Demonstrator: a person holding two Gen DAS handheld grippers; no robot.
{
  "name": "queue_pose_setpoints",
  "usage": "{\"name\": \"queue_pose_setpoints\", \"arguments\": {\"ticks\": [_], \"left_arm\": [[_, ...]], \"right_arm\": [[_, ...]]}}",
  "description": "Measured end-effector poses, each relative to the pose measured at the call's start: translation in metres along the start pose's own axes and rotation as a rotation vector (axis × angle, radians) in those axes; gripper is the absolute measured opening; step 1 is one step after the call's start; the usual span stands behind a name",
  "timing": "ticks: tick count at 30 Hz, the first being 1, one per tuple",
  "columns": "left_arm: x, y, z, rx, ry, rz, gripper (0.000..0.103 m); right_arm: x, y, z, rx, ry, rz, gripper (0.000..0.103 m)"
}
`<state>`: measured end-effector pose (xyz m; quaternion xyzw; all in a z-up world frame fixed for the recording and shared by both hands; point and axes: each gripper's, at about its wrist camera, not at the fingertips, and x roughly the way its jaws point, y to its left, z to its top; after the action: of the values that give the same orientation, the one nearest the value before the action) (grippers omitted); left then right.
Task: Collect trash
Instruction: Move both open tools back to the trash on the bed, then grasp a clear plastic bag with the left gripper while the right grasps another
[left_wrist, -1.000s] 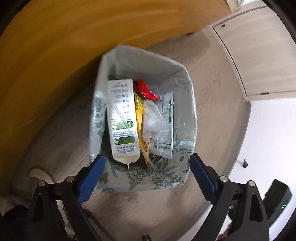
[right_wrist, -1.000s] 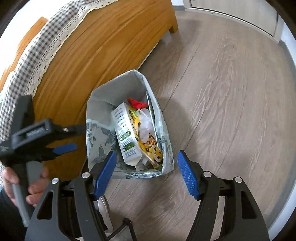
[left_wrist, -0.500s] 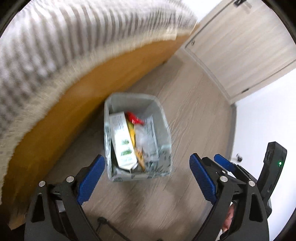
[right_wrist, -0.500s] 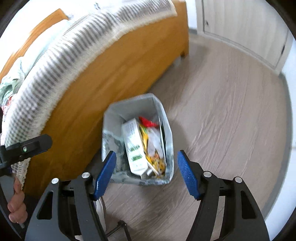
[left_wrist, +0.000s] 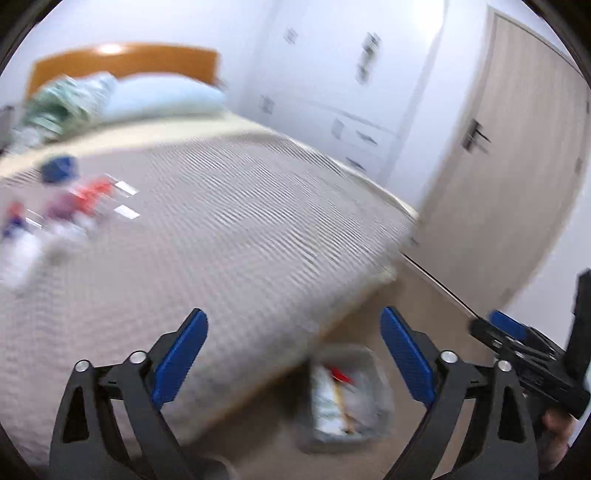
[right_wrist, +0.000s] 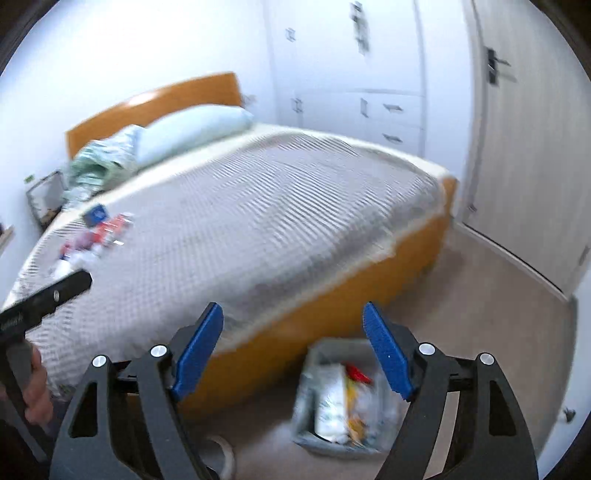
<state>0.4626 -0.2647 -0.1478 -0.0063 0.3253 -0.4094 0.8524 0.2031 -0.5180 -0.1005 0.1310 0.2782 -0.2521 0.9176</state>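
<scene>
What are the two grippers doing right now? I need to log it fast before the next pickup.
Left gripper: open, nothing between its jaws.
Right gripper: open, jaws just widened, holding nothing.

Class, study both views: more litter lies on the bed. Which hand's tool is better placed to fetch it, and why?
Probably the left. In the right view, the left tool reaches toward the litter on the bed; the right tool, open and empty, sits farther off above the bin.

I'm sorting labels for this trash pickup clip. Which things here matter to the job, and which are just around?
Job:
- bin of trash on the floor
- blurred litter on the bedspread
- open, empty left hand-held gripper and right hand-held gripper

Around:
- pillow
- door
- wardrobe
</scene>
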Motion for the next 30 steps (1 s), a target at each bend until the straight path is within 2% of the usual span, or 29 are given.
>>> {"name": "queue_pose_setpoints", "arguments": {"ticks": [3, 5, 9, 11, 13, 14, 16, 19, 20, 21, 24, 28, 30], "left_arm": [[-0.019, 0.054, 0.015, -0.017, -0.065, 0.113, 0.093], [-0.026, 0.105, 0.020, -0.072, -0.090, 0.196, 0.093], [-0.027, 0.197, 0.015, -0.232, -0.100, 0.293, 0.092], [-0.019, 0.245, 0.015, -0.314, -0.078, 0.307, 0.092], [-0.011, 0.278, 0.016, -0.382, -0.051, 0.315, 0.088], [-0.006, 0.294, 0.019, -0.422, -0.039, 0.293, 0.087], [0.007, 0.316, 0.023, -0.505, -0.018, 0.195, 0.087], [0.030, 0.331, 0.027, -0.552, 0.049, 0.166, 0.082], [0.036, 0.333, 0.027, -0.549, 0.075, 0.168, 0.066], [0.042, 0.338, 0.027, -0.552, 0.112, 0.172, 0.046], [0.038, 0.347, 0.025, -0.567, 0.113, 0.128, 0.020], [-0.007, 0.371, 0.025, -0.596, -0.001, 0.109, 0.012], [-0.028, 0.389, 0.020, -0.653, -0.043, 0.093, 0.010]], "right_arm": [[0.007, 0.043, 0.009, -0.026, -0.015, 0.062, 0.075], [0.016, 0.072, 0.011, -0.048, -0.010, 0.097, 0.075], [0.036, 0.129, 0.011, -0.099, 0.022, 0.155, 0.075], [0.045, 0.156, 0.011, -0.133, 0.034, 0.179, 0.075], [0.053, 0.183, 0.012, -0.165, 0.038, 0.199, 0.075], [0.059, 0.197, 0.012, -0.174, 0.039, 0.213, 0.075], [0.072, 0.226, 0.014, -0.175, 0.051, 0.252, 0.075], [0.090, 0.259, 0.019, -0.148, 0.061, 0.308, 0.075], [0.101, 0.276, 0.024, -0.130, 0.061, 0.339, 0.075], [0.106, 0.288, 0.029, -0.118, 0.059, 0.359, 0.075], [0.128, 0.330, 0.042, -0.107, 0.052, 0.382, 0.075], [0.162, 0.366, 0.051, -0.066, 0.071, 0.376, 0.075], [0.181, 0.380, 0.048, -0.062, 0.109, 0.389, 0.073]]}}
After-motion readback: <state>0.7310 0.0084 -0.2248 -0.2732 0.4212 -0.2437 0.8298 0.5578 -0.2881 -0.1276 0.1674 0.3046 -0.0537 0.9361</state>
